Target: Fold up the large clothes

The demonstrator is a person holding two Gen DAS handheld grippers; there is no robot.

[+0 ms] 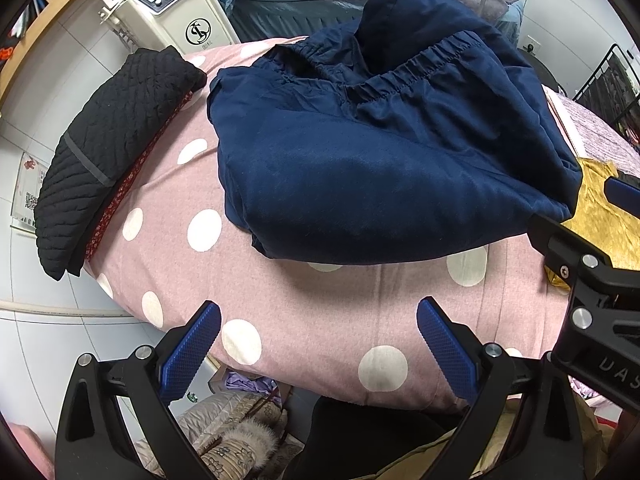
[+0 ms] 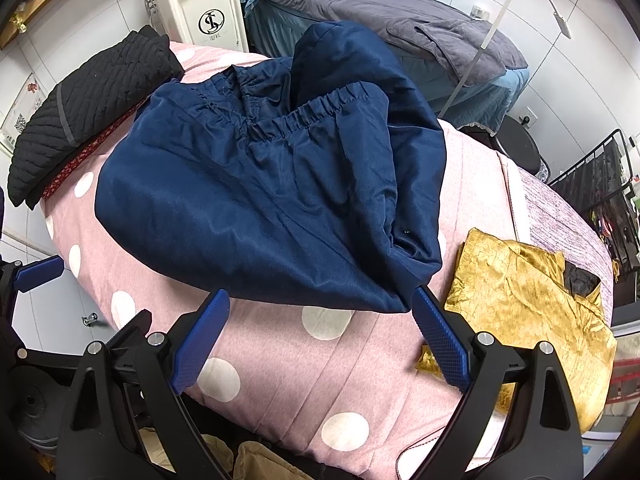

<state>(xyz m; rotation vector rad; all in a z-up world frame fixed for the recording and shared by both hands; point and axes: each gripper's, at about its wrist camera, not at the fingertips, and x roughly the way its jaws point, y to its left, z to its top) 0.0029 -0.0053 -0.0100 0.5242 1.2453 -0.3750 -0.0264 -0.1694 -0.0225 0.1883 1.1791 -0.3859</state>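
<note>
1. At the far left edge of the bed, a black quilted garment (image 1: 112, 148) is lying folded on top of a red patterned cloth (image 1: 120, 196), apparently parked out of the working area.
2. The left claw (image 1: 318, 344) is hovering over the pink polka-dot bedcover (image 1: 304, 320) with its blue pads spread wide, gripping nothing; it is sitting short of the near hem, likely ready for a next pinch.
3. In the middle, the navy blue jacket (image 2: 256, 200) is lying on the bedcover already doubled over, its elasticated hem (image 2: 316, 114) facing up and its hood (image 2: 340, 60) poking out at the far side, so the fold appears well advanced.
4. The right claw (image 2: 320, 340) is also gaping wide and holding nothing, its right pad just beside the jacket's lower right corner, probably placed to take that corner.
5. To the right, a crumpled gold fabric (image 2: 528, 300) is waiting beside the jacket, seemingly unfolded.
</note>
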